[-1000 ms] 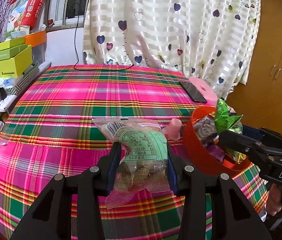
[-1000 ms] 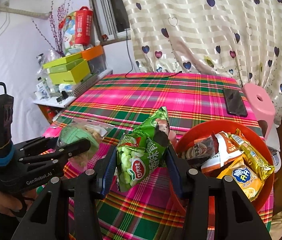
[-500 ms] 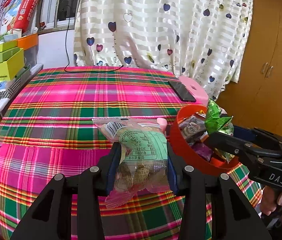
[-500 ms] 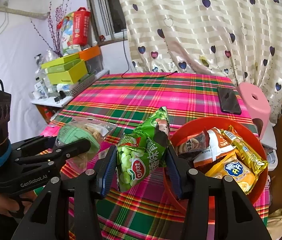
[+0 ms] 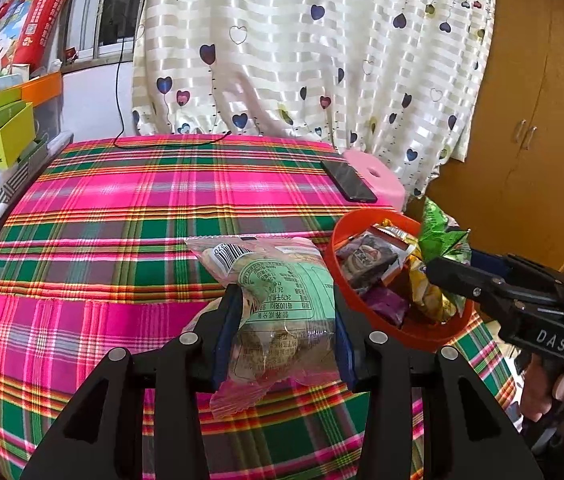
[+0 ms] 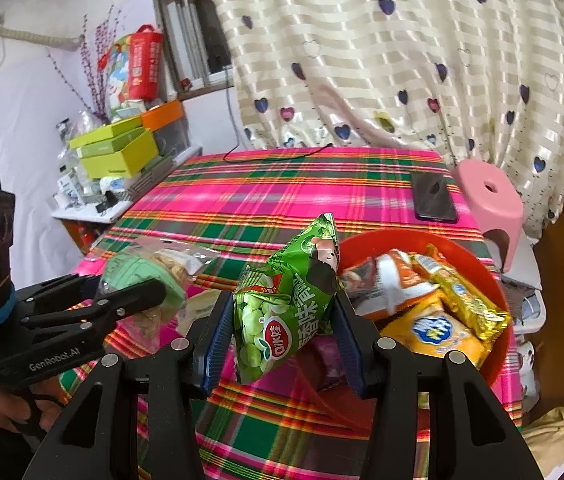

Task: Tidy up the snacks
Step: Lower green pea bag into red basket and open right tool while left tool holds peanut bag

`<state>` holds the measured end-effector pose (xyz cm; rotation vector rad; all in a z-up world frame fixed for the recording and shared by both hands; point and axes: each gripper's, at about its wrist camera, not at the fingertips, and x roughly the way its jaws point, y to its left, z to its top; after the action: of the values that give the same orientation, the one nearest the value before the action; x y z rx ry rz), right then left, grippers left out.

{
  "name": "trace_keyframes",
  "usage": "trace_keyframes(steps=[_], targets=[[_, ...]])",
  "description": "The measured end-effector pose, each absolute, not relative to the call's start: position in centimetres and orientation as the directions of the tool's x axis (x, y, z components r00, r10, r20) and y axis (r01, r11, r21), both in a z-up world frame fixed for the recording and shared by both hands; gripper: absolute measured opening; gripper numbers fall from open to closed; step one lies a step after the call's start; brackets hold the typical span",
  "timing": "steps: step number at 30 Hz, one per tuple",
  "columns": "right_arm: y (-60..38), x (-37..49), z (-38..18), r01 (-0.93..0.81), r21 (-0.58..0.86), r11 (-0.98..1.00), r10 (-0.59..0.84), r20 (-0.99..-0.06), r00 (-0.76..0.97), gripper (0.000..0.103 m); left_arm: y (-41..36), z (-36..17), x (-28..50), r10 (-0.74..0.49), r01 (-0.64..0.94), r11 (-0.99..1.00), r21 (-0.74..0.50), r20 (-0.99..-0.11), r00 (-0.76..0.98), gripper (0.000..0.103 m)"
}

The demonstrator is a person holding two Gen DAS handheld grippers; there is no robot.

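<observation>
Snacks fill both tools: the left tool (image 5: 280, 336) is clamped on a clear crinkly packet (image 5: 278, 312) with a pale green label and lumpy brown pieces inside, its long axis running away from the camera, while the right tool (image 6: 282, 338) pinches a glossy green pea bag (image 6: 289, 300), puffed and standing nearly upright between the blue pads. Just beyond and to the right of both packets sits the round orange bowl (image 6: 497, 280), smooth plastic, already heaped with foil and paper wrappers; the right hand's bag overlaps its near rim (so that hand looks nearer the bowl). Both loads hang above the plaid cloth of the table (image 5: 142, 216). Farther back a dark phone (image 5: 347, 181) lies flat, with a pink stool (image 6: 489, 196) beyond the edge.
</observation>
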<state>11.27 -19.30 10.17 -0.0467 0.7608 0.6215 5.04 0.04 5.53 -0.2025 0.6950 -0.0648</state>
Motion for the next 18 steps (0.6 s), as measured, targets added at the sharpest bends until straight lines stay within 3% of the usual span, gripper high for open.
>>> trace_keyframes(steps=[18], targets=[[-26.0,12.3,9.6,-0.417,0.188,0.889,0.428,-0.665,0.612,0.046,-3.1,6.1,6.1,-0.191,0.068,0.974,-0.218,-0.618,0.762,0.043]])
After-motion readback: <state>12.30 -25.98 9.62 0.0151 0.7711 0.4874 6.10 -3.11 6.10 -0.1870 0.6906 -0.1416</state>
